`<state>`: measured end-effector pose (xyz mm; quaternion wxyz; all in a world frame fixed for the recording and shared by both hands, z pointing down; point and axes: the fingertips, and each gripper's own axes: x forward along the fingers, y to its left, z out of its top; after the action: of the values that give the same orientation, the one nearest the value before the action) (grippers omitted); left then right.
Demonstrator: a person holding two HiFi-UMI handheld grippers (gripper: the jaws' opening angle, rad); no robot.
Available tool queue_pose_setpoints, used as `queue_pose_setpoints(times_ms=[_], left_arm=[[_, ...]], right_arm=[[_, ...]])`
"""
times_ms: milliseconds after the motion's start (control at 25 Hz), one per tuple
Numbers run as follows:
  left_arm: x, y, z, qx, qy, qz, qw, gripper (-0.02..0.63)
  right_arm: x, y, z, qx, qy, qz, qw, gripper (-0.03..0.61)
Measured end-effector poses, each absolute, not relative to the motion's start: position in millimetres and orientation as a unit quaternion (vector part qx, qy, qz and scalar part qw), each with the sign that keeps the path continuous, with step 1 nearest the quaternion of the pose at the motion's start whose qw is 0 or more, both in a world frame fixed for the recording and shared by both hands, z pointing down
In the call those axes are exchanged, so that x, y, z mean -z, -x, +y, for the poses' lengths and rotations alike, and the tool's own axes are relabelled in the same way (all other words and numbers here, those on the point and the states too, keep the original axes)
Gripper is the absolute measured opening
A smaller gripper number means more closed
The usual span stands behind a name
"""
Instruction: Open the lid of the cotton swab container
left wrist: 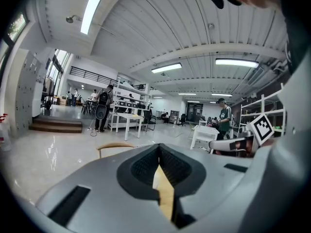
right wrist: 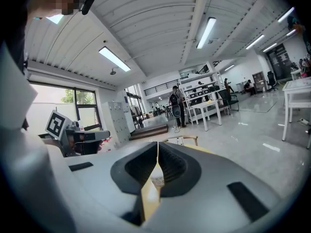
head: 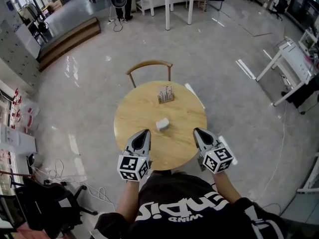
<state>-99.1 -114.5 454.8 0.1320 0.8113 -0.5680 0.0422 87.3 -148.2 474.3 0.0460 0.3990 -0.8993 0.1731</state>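
The cotton swab container [head: 162, 124], a small white box, lies near the middle of the round wooden desk [head: 144, 103]. Its lid is too small to make out in the head view. The left gripper [head: 144, 132] and the right gripper [head: 198, 131] are over the near edge of the desk, one at each side, both apart from the container. The fingers of each are pressed together with nothing between them. In the left gripper view only a thin strip of desk shows under the fingers [left wrist: 145, 165], and the container is hidden there. In the right gripper view a pale patch [right wrist: 157, 179] below the fingers [right wrist: 172, 165] is hard to identify. Farther on the desk stands a small holder [head: 166, 94], its contents unclear. Behind it a wooden chair [head: 149, 66] is partly covered by the desk
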Motion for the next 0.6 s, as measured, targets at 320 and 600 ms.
queue_pose_setpoints(times_ms=[320, 600], left_arm=[[-452, 108, -131, -0.027, -0.805, -0.578, 0.128, 0.023], [-456, 109, -139, -0.024, -0.812, -0.568, 0.133, 0.122]], right_arm=[[-475, -86, -166, -0.174, -0.403, -0.897, 0.049, 0.006], [-481, -87, -169, -0.178, -0.407, -0.894, 0.051, 0.006]])
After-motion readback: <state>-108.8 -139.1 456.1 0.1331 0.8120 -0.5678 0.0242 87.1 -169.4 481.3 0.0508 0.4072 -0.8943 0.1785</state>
